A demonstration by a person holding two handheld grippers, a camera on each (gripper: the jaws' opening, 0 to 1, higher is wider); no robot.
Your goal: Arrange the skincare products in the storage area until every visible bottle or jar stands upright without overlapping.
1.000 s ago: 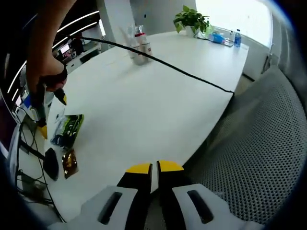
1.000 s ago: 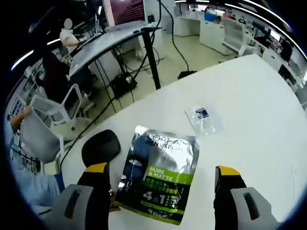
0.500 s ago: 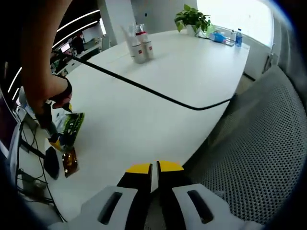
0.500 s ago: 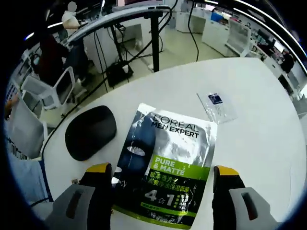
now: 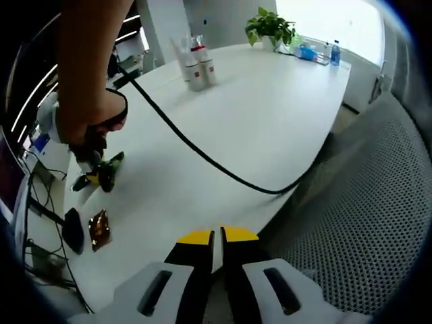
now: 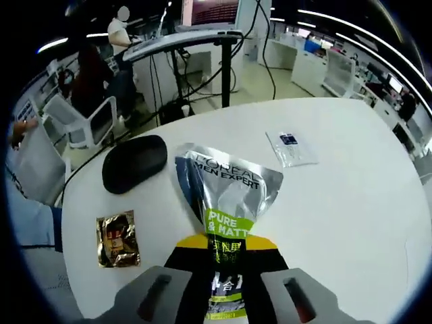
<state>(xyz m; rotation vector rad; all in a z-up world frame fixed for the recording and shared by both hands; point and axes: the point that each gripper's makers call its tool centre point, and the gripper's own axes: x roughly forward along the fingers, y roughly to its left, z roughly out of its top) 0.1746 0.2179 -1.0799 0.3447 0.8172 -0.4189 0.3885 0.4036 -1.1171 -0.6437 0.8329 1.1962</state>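
- In the right gripper view, the right gripper (image 6: 226, 253) had its yellow-tipped fingers (image 6: 191, 248) pinched together on the lower part of a silver sachet (image 6: 226, 196), printed with a green band, which rose crumpled from the grip above the white tabletop (image 6: 351, 202)
- Beside that sachet lay a black mouse (image 6: 133, 162) to the left, a small gold foil packet (image 6: 118, 237) nearer the gripper on the left, and a small clear packet (image 6: 290, 147) to the right, all apart from one another
- Beyond the tabletop edge stood desks and office chairs, with seated people at the far left
- In the left gripper view, the left gripper (image 5: 217, 236) sat over the near tabletop edge, its fingers (image 5: 196, 237) drawn narrow with only a thin slit between the tips and nothing held
- A hand (image 5: 91, 121) at the left held the other gripper with the sachet (image 5: 101, 172) in it, and a black cable (image 5: 202, 158) trailed from it across the tabletop
- A cluster of upright white bottles (image 5: 194, 64) stood at the far side of the tabletop, well apart from the sachet, with a potted plant (image 5: 270, 28) and a blue bottle (image 5: 334, 52) further off
- A mesh chair (image 5: 364, 223) sat to the right
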